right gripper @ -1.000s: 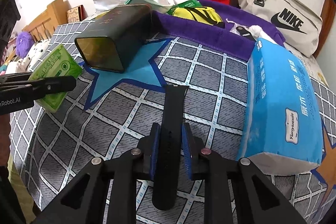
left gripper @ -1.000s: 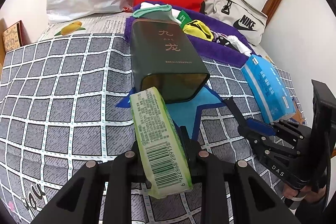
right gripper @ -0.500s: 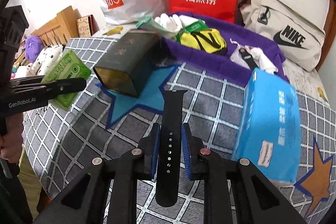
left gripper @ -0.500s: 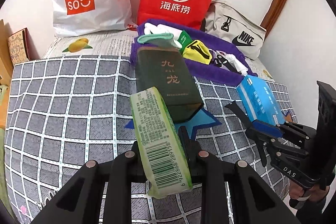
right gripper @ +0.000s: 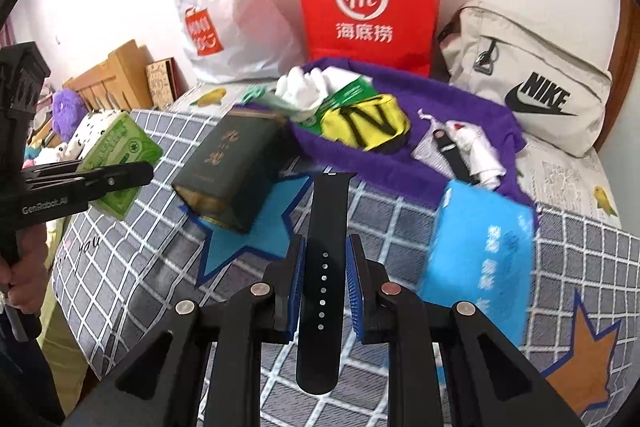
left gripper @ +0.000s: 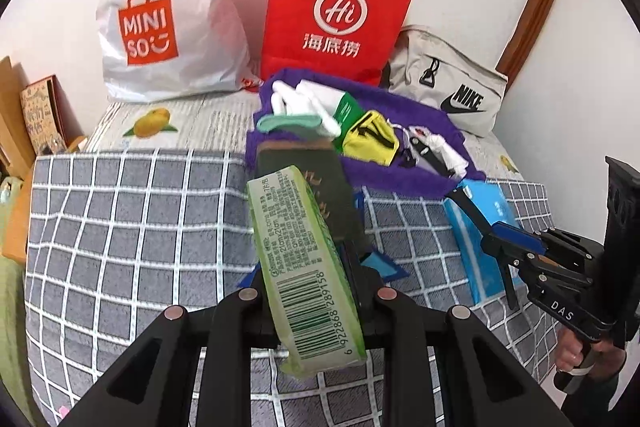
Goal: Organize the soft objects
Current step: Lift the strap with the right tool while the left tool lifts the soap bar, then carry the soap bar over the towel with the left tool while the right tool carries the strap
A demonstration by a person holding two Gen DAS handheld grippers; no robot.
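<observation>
Both tongs grip soft goods, held above the bed.

The left tongs (left gripper: 314, 291) are clamped on a green tissue pack (left gripper: 306, 267), held on edge with its barcode end toward the camera; the right tongs (right gripper: 323, 283) pinch a black strap (right gripper: 325, 267) between blue pads (right gripper: 297, 287), the strap pointing forward. Below them the grey checked bed (right gripper: 144, 263) carries a dark tin (right gripper: 236, 167) lying on its side on a blue star patch (right gripper: 260, 231), and a blue tissue box (right gripper: 480, 255) to the right. Behind these a purple towel (right gripper: 472, 115) holds white cloth (right gripper: 304, 91), a yellow pouch (right gripper: 366, 123) and a second black strap (right gripper: 450, 155). At the wall stand a white bag (left gripper: 168, 11), a red bag (left gripper: 336, 7) and a beige Nike bag (right gripper: 532, 83).
</observation>
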